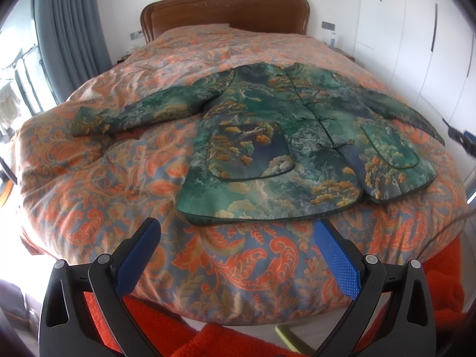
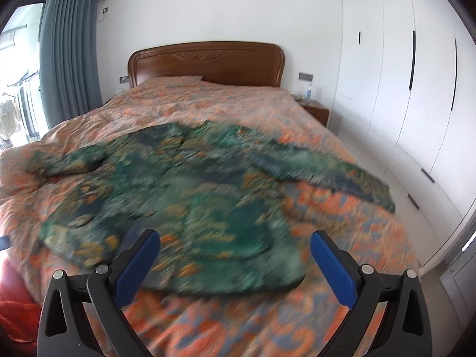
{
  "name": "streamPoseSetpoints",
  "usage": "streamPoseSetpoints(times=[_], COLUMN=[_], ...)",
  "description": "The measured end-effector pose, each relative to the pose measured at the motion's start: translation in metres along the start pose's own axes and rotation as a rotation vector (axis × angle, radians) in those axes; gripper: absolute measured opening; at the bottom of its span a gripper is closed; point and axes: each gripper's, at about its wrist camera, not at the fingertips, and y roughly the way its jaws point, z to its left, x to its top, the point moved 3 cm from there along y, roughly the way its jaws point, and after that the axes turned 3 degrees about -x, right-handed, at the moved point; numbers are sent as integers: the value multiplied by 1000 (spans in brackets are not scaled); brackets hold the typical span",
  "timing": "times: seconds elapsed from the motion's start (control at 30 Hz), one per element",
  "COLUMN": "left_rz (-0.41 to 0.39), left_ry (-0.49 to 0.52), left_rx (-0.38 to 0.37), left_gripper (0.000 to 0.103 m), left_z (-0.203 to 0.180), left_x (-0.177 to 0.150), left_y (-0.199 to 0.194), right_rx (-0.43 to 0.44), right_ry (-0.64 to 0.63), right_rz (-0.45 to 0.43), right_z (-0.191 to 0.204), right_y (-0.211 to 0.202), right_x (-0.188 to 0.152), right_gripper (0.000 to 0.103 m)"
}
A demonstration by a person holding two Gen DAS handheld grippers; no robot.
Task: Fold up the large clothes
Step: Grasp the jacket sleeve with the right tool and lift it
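Although spread flat and front-up, the jacket (image 1: pixel 276 136) looks padded and satin-faced, so it is likely to be light for its bulk, springy at any crease, and somewhat slippery between smooth pads. It lies across the near half of the bed (image 1: pixel 89 178), collar toward the headboard (image 1: pixel 226 9), its front fastened by knot buttons down the middle, two large patch pockets on the lower panels, and both sleeves extended outward. The left sleeve (image 1: pixel 131 110) rests diagonally on the quilt; the right sleeve (image 2: pixel 342 175) runs toward the bed's edge by the wardrobe (image 2: pixel 416 89). Suitable holds, by judgement, are the piped edges: a cuff, a hem corner, or a shoulder seam, where the layers are thickest and least apt to slide; a pinch in the open middle of a panel would probably lift only the top layer. The left tool (image 1: pixel 238 232) hovers short of the hem with its fingers apart and nothing between them. The right tool (image 2: pixel 235 244) is likewise spread wide and empty, above the lower right panel; that view is smeared, so contact with the cloth cannot be judged. No fold is made yet. Beyond the bed stand a grey curtain (image 1: pixel 68 29) at the window and a bedside stand bearing a bottle (image 2: pixel 309 90).
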Motion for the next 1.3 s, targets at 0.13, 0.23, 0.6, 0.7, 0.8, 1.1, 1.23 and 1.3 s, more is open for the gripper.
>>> streamPoseSetpoints(times=[0.13, 0.23, 0.6, 0.7, 0.8, 1.1, 1.23, 1.3], left_rz=[21, 33, 48, 62, 80, 95, 86, 70], left_ry=[7, 23, 102, 102, 92, 73, 56, 46], left_rx=[12, 13, 28, 42, 48, 9, -19, -26], left_gripper=[103, 103, 103, 103, 103, 103, 103, 103], left_z=[-3, -11, -41, -42, -42, -40, -36, -33], left_x=[3, 5, 11, 11, 11, 5, 2, 0], left_y=[2, 4, 7, 9, 13, 23, 22, 17], right_rx=[-37, 7, 139, 100, 41, -134, -180, -161], right_ry=[97, 312, 1111, 1207, 1262, 1048, 740, 614], right_rz=[3, 44, 156, 105, 63, 40, -43, -92], right_z=[-60, -130, -298, -315, -327, -329, -283, -246], right_y=[42, 88, 244, 264, 279, 270, 230, 210], right_x=[16, 18, -29, -31, -32, 16, 85, 120], right_gripper=[103, 103, 103, 103, 92, 12, 12, 12])
